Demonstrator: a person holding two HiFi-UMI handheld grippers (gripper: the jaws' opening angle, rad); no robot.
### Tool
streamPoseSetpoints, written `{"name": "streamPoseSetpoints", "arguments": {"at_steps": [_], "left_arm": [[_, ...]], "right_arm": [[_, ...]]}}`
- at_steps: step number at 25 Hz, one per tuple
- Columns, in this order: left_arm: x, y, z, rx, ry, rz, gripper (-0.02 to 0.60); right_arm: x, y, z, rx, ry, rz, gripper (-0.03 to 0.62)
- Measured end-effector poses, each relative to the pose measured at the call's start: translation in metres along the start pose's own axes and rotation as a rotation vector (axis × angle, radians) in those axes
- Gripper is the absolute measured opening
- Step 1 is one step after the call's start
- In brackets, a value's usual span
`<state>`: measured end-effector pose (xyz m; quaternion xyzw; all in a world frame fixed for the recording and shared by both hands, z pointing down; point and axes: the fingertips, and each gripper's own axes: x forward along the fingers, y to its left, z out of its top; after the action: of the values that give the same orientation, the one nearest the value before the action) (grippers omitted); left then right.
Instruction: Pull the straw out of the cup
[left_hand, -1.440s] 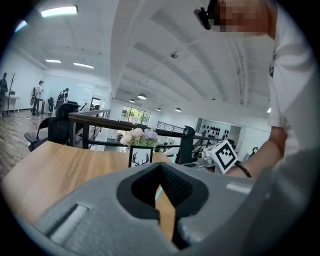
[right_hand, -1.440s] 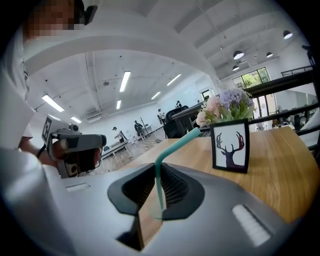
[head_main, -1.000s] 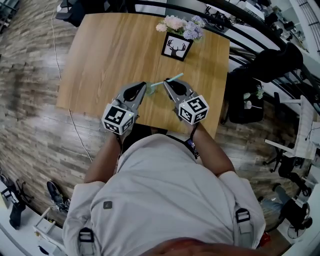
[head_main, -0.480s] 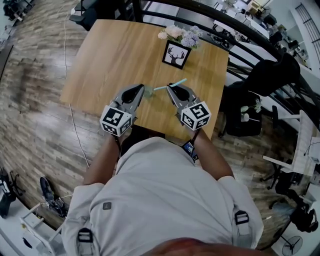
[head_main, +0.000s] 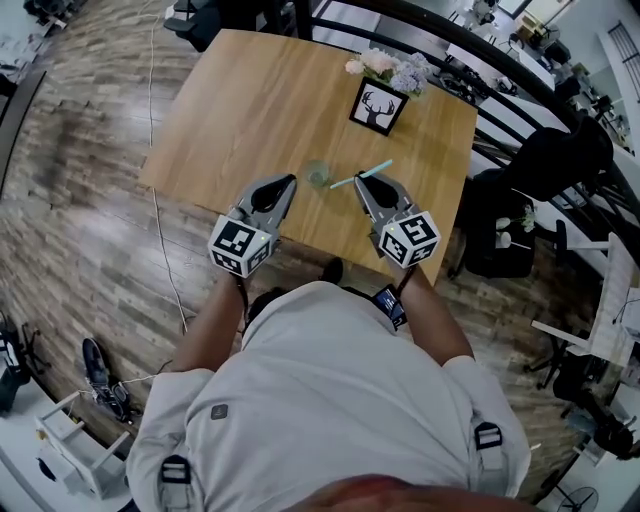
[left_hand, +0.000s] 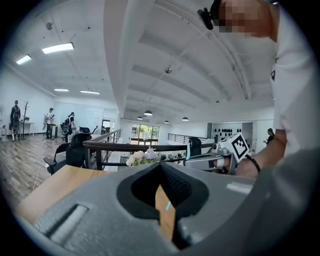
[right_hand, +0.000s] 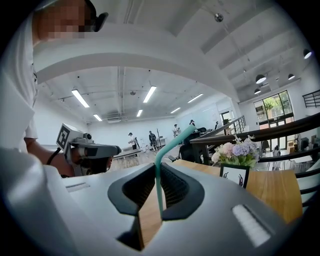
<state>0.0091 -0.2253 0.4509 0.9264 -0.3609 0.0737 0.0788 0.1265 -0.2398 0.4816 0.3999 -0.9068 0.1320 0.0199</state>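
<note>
A small clear cup (head_main: 318, 175) stands on the wooden table (head_main: 250, 100) near its front edge. My right gripper (head_main: 362, 180) is shut on a teal straw (head_main: 362, 175), which slants up to the right. The straw's lower end shows just right of the cup's rim. In the right gripper view the straw (right_hand: 159, 175) rises between the closed jaws. My left gripper (head_main: 290, 182) is left of the cup, apart from it, jaws together and holding nothing. From the left gripper view I see the right gripper (left_hand: 212, 159) with the straw (left_hand: 189, 149).
A black framed deer picture (head_main: 379, 108) and a bunch of pale flowers (head_main: 390, 68) stand at the table's far edge. A black railing (head_main: 480, 70) runs behind the table. A dark office chair (head_main: 500, 215) is at the right. A cable (head_main: 165, 250) lies on the floor.
Both grippers have risen and drawn back a little from the cup. The straw has come away with the right gripper. The left gripper now stands apart from the cup.
</note>
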Motion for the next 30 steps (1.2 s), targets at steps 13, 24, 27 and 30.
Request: {"name": "streamPoseSetpoints", "arguments": {"at_steps": [13, 24, 27, 30], "left_arm": [[-0.161, 0.009, -0.017, -0.004, -0.042, -0.026, 0.003], [-0.257, -0.004, -0.038, -0.003, -0.057, -0.096, 0.003], [-0.268, -0.009, -0.038, -0.007, -0.068, -0.109, 0.003], [-0.276, -0.012, -0.038, -0.008, -0.081, -0.112, 0.003]], "right_arm": [[-0.014, 0.151, 0.001, -0.053, -0.058, -0.073, 0.041], [-0.040, 0.260, -0.013, -0.088, -0.087, -0.132, 0.037], [-0.048, 0.275, -0.014, -0.093, -0.085, -0.141, 0.036], [-0.054, 0.286, -0.014, -0.092, -0.086, -0.144, 0.037]]}}
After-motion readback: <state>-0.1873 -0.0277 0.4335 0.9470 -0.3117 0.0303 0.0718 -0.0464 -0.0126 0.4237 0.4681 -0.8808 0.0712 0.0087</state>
